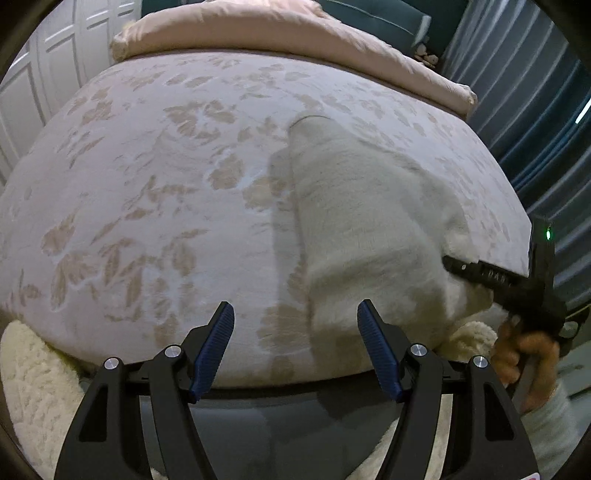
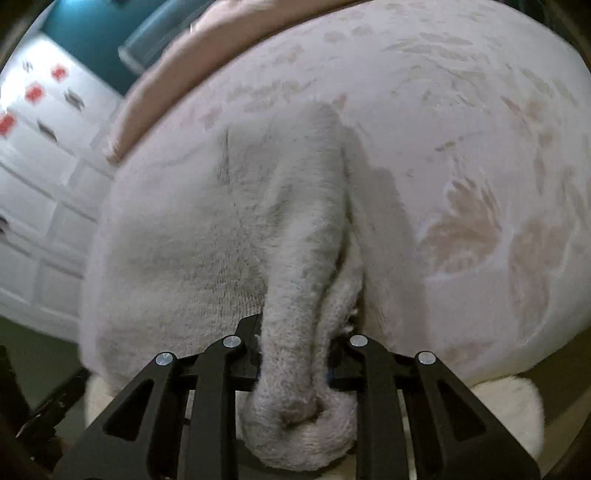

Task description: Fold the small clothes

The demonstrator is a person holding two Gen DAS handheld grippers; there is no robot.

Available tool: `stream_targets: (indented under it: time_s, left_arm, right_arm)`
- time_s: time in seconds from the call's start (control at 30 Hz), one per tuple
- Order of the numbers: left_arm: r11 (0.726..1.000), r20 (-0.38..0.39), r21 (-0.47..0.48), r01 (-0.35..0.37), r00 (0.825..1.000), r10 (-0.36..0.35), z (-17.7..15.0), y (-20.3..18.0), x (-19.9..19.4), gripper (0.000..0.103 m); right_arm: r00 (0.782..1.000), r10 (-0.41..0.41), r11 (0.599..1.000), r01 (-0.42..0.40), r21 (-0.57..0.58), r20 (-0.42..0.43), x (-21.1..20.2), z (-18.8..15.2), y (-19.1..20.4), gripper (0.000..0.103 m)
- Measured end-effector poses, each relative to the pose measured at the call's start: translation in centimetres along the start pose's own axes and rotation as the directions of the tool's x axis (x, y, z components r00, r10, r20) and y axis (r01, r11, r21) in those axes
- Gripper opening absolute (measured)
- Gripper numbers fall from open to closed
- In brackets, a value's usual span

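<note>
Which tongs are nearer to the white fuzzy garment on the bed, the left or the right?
Right. The right tongs are shut on a bunched part of the white fuzzy garment. The left tongs are open, empty, just off its near edge.

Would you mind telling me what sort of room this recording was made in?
Most likely a bedroom. The garment lies on a bed with a floral-patterned cover, a folded pink duvet sits at its far end, white panelled wardrobe doors stand to one side, and blue curtains hang on the other.

One fuzzy white garment (image 1: 362,229), one folded pink blanket (image 1: 280,40), two grippers (image 1: 295,325).
</note>
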State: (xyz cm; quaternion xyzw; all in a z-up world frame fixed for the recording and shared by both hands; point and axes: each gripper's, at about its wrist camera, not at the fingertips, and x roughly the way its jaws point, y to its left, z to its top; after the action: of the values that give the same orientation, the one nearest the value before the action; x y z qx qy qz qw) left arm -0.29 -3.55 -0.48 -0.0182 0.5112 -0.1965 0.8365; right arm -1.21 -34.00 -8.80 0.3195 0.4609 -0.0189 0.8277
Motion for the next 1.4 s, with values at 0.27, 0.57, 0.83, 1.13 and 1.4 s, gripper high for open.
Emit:
stream_targets:
  time_s: [0.27,0.57,0.83,1.13,1.4]
  left_arm:
    - [0.994,-0.035,0.074,-0.082,0.996,0.084,2.1,-3.3,4.3,0.068]
    - [0.984,-0.1,0.096,-0.15,0.982,0.159,1.1,-3.1,8.1,0.073]
    - [0.984,-0.102,0.094,-0.151,0.982,0.16,1.1,-3.1,6.5,0.073]
    - [0.98,-0.072,0.045,-0.193,0.978,0.196,0.8,-0.9,2.9,0.072]
    - [0.967,-0.062,-0.08,-0.242,0.969,0.237,0.7,4.0,0.9,0.071]
  right_arm:
    - [0.998,0.043,0.999,-0.041,-0.034,0.054,-2.1,0.9,1.7,0.022]
    - [1.0,-0.025,0.999,0.025,-0.037,-0.013,-0.3,0.8,0.3,0.032]
    - [0.975,-0.173,0.978,0.187,-0.092,0.139,-6.5,-0.6,3.1,0.034]
    - [0.997,-0.022,0.951,0.045,-0.307,0.077,-2.9,0.0,12.6,0.027]
    - [0.992,-0.077,0.924,0.032,-0.38,-0.103,7.6,-1.7,15.8,0.027]
